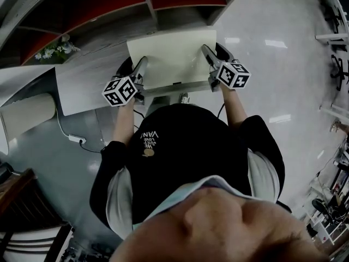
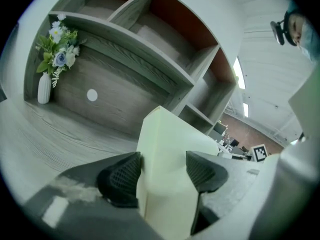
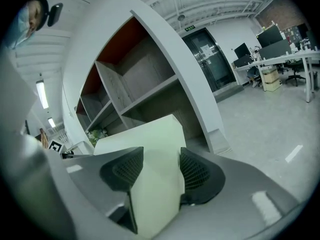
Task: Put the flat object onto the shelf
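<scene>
You have the pale yellow flat box (image 1: pixel 172 56) (image 2: pixel 165 134) (image 3: pixel 145 134) carried between your two grippers, one on each short side. Your left gripper (image 1: pixel 140 67) (image 2: pixel 162 169) is clamped on the box's left edge: in the left gripper view both ribbed black pads (image 2: pixel 122 176) sit against its faces, with the box filling the gap between them. Your right gripper (image 1: pixel 210 56) (image 3: pixel 161 169) grips the right edge the same way, its pads (image 3: pixel 195 174) pressed on either face.

In the head view the box hangs over the right end of the grey wood-grain worktop (image 1: pixel 92 75) (image 2: pixel 50 129), reaching past the front edge towards you. Its far long edge points at the grey wood-grain shelf unit with red back panels (image 1: pixel 158 4) (image 2: pixel 150 49) (image 3: pixel 135 94), which rises along the worktop's back edge. No part of the box rests on a shelf board. Both grippers slope downwards a little towards the shelf unit.

A white vase of flowers (image 1: pixel 57 51) (image 2: pixel 44 86) stands near the worktop's back left corner, well apart from the box.
</scene>
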`<state>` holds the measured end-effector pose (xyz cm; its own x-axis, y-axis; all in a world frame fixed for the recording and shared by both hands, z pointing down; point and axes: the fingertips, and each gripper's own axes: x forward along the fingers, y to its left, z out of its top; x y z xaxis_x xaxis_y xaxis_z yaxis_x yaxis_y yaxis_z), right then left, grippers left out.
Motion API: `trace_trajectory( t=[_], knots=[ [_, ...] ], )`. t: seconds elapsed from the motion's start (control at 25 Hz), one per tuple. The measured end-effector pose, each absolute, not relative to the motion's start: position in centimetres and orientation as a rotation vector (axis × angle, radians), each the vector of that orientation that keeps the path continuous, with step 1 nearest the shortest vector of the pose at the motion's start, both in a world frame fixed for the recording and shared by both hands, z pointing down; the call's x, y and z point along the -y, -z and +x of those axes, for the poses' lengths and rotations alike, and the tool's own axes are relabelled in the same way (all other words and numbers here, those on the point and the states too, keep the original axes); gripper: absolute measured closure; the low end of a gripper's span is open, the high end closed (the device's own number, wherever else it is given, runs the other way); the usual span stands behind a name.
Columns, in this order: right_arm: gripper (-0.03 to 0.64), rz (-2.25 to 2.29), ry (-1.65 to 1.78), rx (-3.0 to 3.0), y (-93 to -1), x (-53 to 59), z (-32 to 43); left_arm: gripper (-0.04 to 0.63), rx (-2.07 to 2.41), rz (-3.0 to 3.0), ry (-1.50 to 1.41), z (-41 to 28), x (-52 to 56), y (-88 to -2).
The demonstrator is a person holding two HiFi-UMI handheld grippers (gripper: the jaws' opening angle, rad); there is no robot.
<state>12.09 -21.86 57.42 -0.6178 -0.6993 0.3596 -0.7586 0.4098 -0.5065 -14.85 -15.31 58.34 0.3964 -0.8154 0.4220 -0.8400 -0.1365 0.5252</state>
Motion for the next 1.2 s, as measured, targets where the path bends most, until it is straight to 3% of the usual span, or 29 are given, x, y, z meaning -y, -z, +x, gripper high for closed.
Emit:
trace_trajectory(
  t=[1.2],
  knots=[
    [0.416, 1.394, -0.514, 3.064, -35.4, 21.5, 10.5, 0.319, 1.621, 2.32, 0.361, -17.4, 14.8, -37.6]
  ],
)
